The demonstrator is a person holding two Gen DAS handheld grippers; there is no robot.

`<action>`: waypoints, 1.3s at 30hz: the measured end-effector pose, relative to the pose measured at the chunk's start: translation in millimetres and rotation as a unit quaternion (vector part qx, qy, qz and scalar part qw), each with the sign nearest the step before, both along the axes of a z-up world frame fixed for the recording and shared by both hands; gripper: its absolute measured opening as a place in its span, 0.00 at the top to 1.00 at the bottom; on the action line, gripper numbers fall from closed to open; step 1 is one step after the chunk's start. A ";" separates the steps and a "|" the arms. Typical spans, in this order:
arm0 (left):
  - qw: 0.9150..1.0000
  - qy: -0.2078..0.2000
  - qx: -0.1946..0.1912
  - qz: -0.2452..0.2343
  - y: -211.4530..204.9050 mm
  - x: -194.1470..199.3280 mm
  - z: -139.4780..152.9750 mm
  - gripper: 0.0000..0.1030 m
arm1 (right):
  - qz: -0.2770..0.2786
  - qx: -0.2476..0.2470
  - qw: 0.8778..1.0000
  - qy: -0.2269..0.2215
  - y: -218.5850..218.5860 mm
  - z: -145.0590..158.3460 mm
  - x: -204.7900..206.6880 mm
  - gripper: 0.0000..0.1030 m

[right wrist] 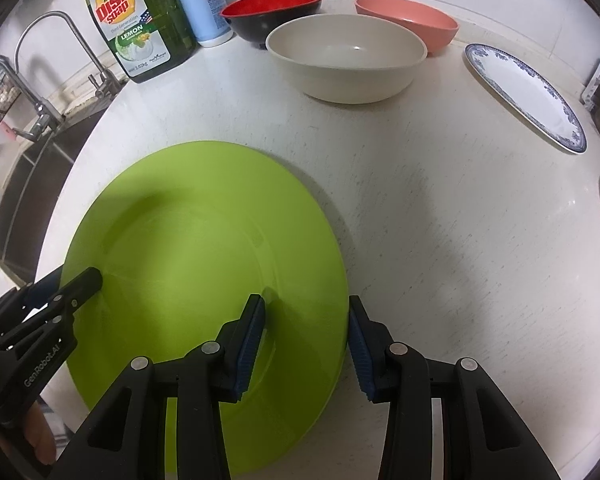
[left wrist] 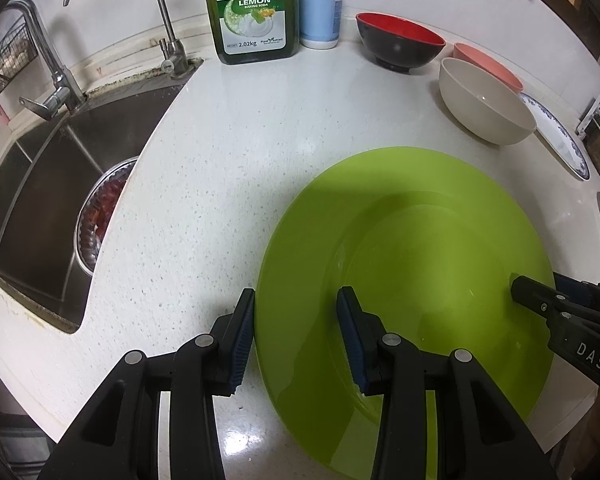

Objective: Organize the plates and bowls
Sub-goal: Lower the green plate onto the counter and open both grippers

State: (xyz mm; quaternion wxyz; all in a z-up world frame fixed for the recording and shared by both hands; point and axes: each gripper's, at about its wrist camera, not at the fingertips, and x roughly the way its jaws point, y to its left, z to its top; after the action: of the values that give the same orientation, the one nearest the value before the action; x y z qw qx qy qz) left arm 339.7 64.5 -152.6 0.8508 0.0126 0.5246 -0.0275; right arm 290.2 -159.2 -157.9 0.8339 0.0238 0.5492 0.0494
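Your left gripper straddles the left rim of the large round lime-green plastic plate: one blue-padded finger stands outside the edge over the speckled white countertop, the other sits inside over the plate's sloping rim. The jaws stand partly open with the rim between them, and you cannot tell from either view whether the pads actually press on it.

Your right gripper mirrors this on the plate's opposite edge: its inner finger is over the plate's surface, its outer finger just beyond the rim above the countertop. It too is partly open around the rim, with contact unclear.

The plate lies flat on the countertop, near its front edge, between your two grippers, each of which shows at the side of the other's view.

Behind the plate stand a cream bowl, a black bowl with a red inside and a pink bowl, close together. A blue-patterned white plate lies to the right. A green dish-soap bottle and a white-and-blue bottle stand at the back, beside the steel sink.
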 end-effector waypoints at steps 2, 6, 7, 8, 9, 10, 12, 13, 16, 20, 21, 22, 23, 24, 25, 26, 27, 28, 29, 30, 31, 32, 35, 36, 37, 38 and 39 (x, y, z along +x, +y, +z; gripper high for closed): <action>1.000 0.000 0.000 -0.001 0.1 0.1 -0.1 0.61 | 0.000 0.000 1.000 -0.001 0.0 0.1 -0.1 0.59; 1.000 -0.009 0.010 -0.002 -1.2 -1.5 3.3 0.59 | 0.002 0.002 1.000 -0.004 0.1 -0.3 0.2 0.58; 1.000 -0.015 0.011 -0.002 -2.0 -2.3 6.3 0.55 | 0.004 0.004 1.000 -0.004 -0.3 -0.3 0.2 0.58; 1.000 -0.021 0.013 -0.001 -2.4 -3.0 9.4 0.51 | 0.006 0.006 1.000 -0.005 -0.7 -0.1 0.1 0.57; 0.999 -0.030 0.014 -0.001 -3.2 -3.7 13.7 0.44 | 0.006 0.008 1.000 -0.009 -1.5 1.2 -0.5 0.56; 0.999 -0.042 0.013 -0.003 -4.5 -4.8 19.2 0.38 | 0.004 0.008 1.000 -0.014 -2.5 3.4 -1.4 0.52; 0.998 -0.063 0.012 -0.007 -7.9 -6.7 29.8 0.31 | 0.003 0.011 0.999 -0.035 -5.3 12.2 -5.1 0.47; 0.997 -0.073 0.011 -0.010 -10.7 -7.5 35.4 0.26 | 0.003 0.009 0.999 -0.044 -5.8 16.5 -6.8 0.46; 0.995 -0.101 0.005 -0.026 -21.9 -8.2 52.1 0.17 | 0.002 0.010 0.997 -0.072 -11.3 31.2 -13.1 0.42; 0.991 -0.129 -0.012 -0.044 -42.9 -9.6 71.7 0.07 | -0.014 0.013 0.993 -0.115 -25.8 51.5 -22.7 0.32; 0.989 -0.140 -0.013 -0.049 -50.9 -10.2 76.6 0.05 | -0.023 0.015 0.991 -0.130 -32.1 57.3 -26.7 0.30; 0.987 -0.150 -0.012 -0.058 -60.1 -10.5 81.5 0.03 | -0.033 0.015 0.989 -0.145 -39.2 63.0 -31.2 0.27; 0.985 -0.157 -0.013 -0.066 -67.7 -10.6 84.6 0.02 | -0.040 0.013 0.987 -0.154 -44.2 66.8 -33.8 0.25; 0.983 -0.164 -0.016 -0.078 -78.8 -10.9 89.1 0.01 | -0.051 0.009 0.985 -0.163 -53.0 71.3 -37.5 0.25; 0.982 -0.168 -0.019 -0.088 -87.8 -10.5 91.9 0.01 | -0.062 0.007 0.984 -0.168 -62.7 74.9 -40.6 0.25; 0.980 -0.171 -0.024 -0.100 -97.2 -9.0 95.2 0.01 | -0.072 0.006 0.983 -0.171 -69.9 77.0 -43.0 0.25; 0.978 -0.173 -0.027 -0.112 -109.2 -8.1 98.4 0.01 | -0.090 0.003 0.981 -0.174 -82.5 80.0 -46.4 0.25; 0.976 -0.175 -0.031 -0.124 -120.3 -7.8 101.1 0.01 | -0.101 0.000 0.979 -0.175 -90.7 81.9 -48.7 0.25; 0.974 -0.177 -0.034 -0.135 -131.3 -7.3 103.0 0.01 | -0.115 -0.005 0.978 -0.176 -101.4 83.5 -51.7 0.25; 0.972 -0.180 -0.035 -0.146 -144.6 -6.6 104.9 0.01 | -0.129 -0.008 0.976 -0.175 -113.1 85.0 -55.2 0.25; 0.970 -0.182 -0.037 -0.155 -156.7 -5.5 106.6 0.01 | -0.141 -0.009 0.974 -0.175 -124.7 85.4 -58.5 0.25; 0.968 -0.184 -0.041 -0.163 -168.0 -5.1 107.5 0.01 | -0.151 -0.011 0.973 -0.174 -133.9 86.2 -60.7 0.25; 0.963 -0.173 -0.058 -0.197 -206.8 -5.7 109.4 0.01 | -0.191 -0.020 0.966 -0.171 -169.7 87.7 -70.7 0.25; 0.961 -0.172 -0.060 -0.209 -222.1 -6.5 109.7 0.01 | -0.205 -0.023 0.964 -0.170 -182.3 88.4 -74.8 0.25; 0.959 -0.172 -0.060 -0.217 -233.9 -7.8 109.6 0.01 | -0.217 -0.026 0.961 -0.170 -194.9 88.9 -78.9 0.25; 0.957 -0.172 -0.062 -0.225 -245.6 -8.9 110.2 0.01 | -0.226 -0.028 0.959 -0.169 -204.6 88.7 -82.8 0.25; 0.954 -0.173 -0.062 -0.236 -259.8 -9.7 110.6 0.01 | -0.241 -0.031 0.955 -0.170 -218.0 88.8 -87.4 0.25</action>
State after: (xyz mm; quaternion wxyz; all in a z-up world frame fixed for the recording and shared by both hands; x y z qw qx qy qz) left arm 330.0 -195.2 -42.0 0.8970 0.0876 0.3486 -0.2573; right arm 202.8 -377.2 -69.1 0.9022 0.1210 0.3789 -0.1669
